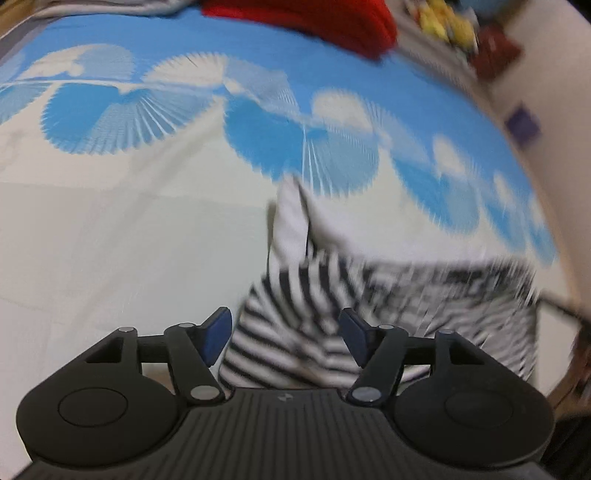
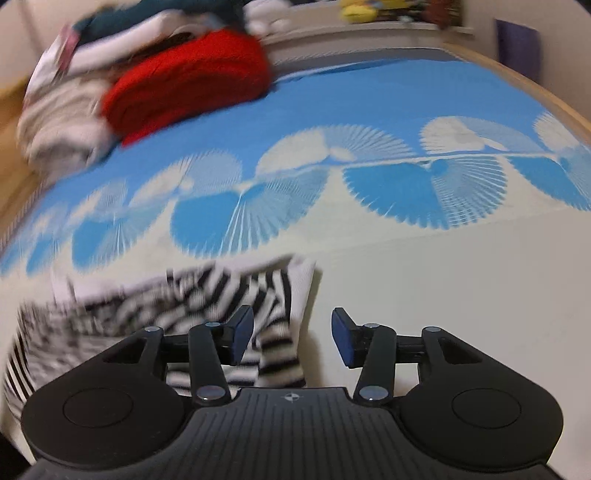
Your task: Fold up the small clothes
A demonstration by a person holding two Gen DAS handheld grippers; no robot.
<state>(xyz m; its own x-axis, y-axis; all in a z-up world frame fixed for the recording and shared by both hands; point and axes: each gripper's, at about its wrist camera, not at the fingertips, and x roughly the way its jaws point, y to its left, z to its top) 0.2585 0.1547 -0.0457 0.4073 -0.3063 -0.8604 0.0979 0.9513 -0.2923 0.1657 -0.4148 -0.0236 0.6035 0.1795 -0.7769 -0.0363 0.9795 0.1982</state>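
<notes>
A small black-and-white striped garment (image 1: 314,306) lies crumpled on the bed, blurred by motion. In the left wrist view my left gripper (image 1: 284,332) stands open above its left end, the striped cloth showing between the blue pads (image 1: 216,338) without touching them. In the right wrist view the same striped garment (image 2: 273,314) lies at lower left with its white hem toward the middle. My right gripper (image 2: 291,334) is open over that end; the cloth sits by its left pad (image 2: 242,332), while bare sheet shows by the right one.
The bed sheet (image 1: 110,240) is pale near me with blue fan patterns farther back. A pile of clothes with a red garment (image 2: 192,81) on it sits at the far side. A shelf with yellow soft toys (image 1: 447,22) runs behind the bed.
</notes>
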